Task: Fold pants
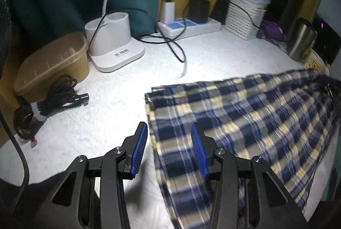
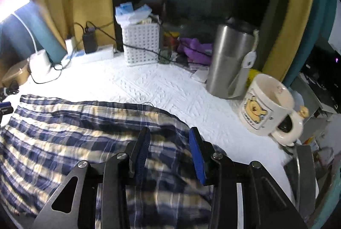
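A: Where are the plaid pants [image 1: 245, 118]?

B: Spread flat on the white bench [image 1: 110, 113], in front of the white slatted basket [image 1: 245, 17], their hem end nearer the white charging stand [image 1: 115, 45].

A: And the left claw [image 1: 169, 149]?

B: Spread, hovering over the hem edge; nothing is pinched between its blue pads [image 1: 140, 150].

A: The right claw [image 2: 170, 154]?

B: Also parted, above the other end of the pants [image 2: 74, 133], on the side toward the steel tumbler [image 2: 230, 58] and cream mug [image 2: 266, 105]. Cloth lies beneath its jaws, but they aren't gripping it.
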